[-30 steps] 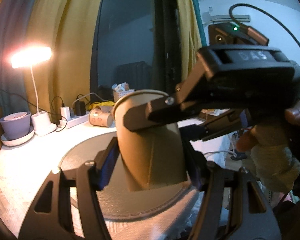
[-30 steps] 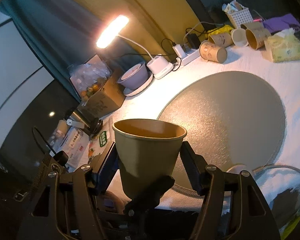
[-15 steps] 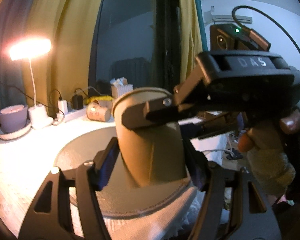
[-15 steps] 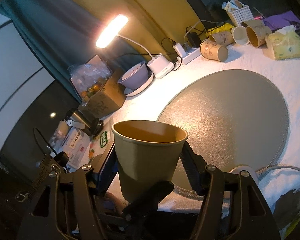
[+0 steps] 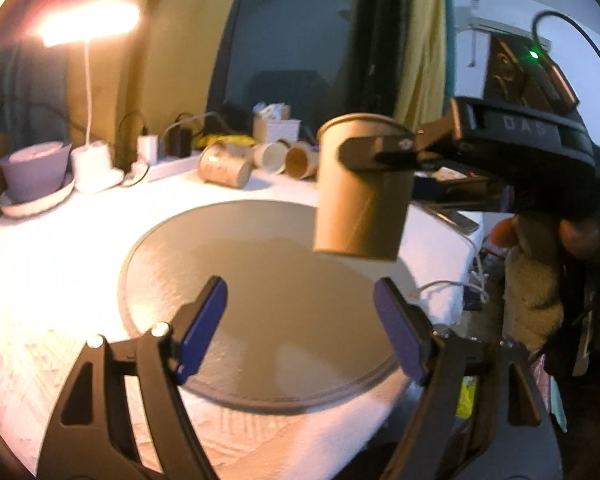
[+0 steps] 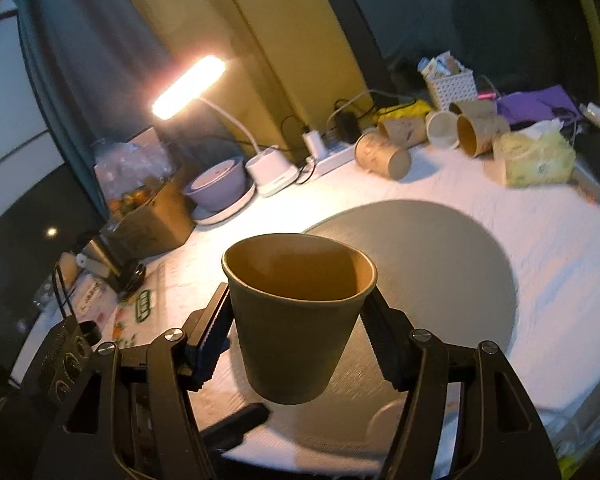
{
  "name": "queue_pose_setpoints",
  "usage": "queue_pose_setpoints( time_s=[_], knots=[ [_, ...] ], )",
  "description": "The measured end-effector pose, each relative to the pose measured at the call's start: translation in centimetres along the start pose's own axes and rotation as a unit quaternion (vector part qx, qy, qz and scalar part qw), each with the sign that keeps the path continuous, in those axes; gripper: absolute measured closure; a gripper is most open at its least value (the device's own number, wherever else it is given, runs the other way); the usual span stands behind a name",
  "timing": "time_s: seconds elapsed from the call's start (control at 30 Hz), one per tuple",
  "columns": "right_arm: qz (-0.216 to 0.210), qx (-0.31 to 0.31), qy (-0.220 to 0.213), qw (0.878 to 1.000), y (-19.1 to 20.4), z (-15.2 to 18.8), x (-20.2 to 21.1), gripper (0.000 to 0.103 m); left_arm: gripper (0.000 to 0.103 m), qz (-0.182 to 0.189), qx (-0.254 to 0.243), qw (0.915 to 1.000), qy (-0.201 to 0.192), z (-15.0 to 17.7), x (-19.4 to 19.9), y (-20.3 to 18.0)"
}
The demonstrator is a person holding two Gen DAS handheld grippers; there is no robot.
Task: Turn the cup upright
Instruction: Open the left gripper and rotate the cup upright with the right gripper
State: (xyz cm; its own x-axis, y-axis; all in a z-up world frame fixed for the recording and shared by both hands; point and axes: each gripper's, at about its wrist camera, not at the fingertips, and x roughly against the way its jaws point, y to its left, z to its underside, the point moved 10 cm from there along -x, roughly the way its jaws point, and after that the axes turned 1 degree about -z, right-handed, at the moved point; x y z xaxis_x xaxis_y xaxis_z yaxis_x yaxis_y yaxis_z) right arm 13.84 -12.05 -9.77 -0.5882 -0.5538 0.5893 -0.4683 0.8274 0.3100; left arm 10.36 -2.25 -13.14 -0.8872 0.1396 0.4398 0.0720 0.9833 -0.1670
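A brown paper cup [image 6: 300,312] is upright, mouth up, held in the air over the near edge of a round grey mat [image 6: 440,264]. My right gripper [image 6: 298,344] is shut on its sides. In the left wrist view the same cup [image 5: 360,196] hangs ahead and to the right above the mat [image 5: 260,300], with the right gripper's black finger across it. My left gripper [image 5: 300,320] is open and empty, drawn back from the cup over the mat's near part.
Several paper cups [image 6: 384,154] lie on their sides at the table's back. A lit desk lamp [image 6: 188,88], a purple bowl [image 6: 216,188], a power strip [image 6: 332,156], a tissue pack [image 6: 536,156] and a white basket [image 6: 452,88] stand around them. Boxes and clutter sit left.
My left gripper has opened, let go of the cup and pulled back. The right gripper keeps hold of the cup, upright, and has shifted it over the mat's edge.
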Motion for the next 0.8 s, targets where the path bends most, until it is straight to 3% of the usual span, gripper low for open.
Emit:
queue_pose_setpoints(
  time_s=[0.27, 0.6, 0.8],
  knots=[
    [0.072, 0.047, -0.009, 0.996, -2.2, -1.5, -2.6, 0.036, 0.026, -0.012, 0.071, 0.9959, 0.055, 0.2, -1.2, 3.7],
    [0.139, 0.123, 0.005, 0.983, -3.2, -2.0, -7.2, 0.036, 0.026, -0.045, 0.104, 0.9921, 0.054, -1.4, -2.3, 7.9],
    [0.179, 0.163, 0.009, 0.970, -3.7, -2.4, -9.3, 0.036, 0.026, -0.036, 0.125, 0.9892, 0.067, -0.5, -2.9, 8.6]
  ],
)
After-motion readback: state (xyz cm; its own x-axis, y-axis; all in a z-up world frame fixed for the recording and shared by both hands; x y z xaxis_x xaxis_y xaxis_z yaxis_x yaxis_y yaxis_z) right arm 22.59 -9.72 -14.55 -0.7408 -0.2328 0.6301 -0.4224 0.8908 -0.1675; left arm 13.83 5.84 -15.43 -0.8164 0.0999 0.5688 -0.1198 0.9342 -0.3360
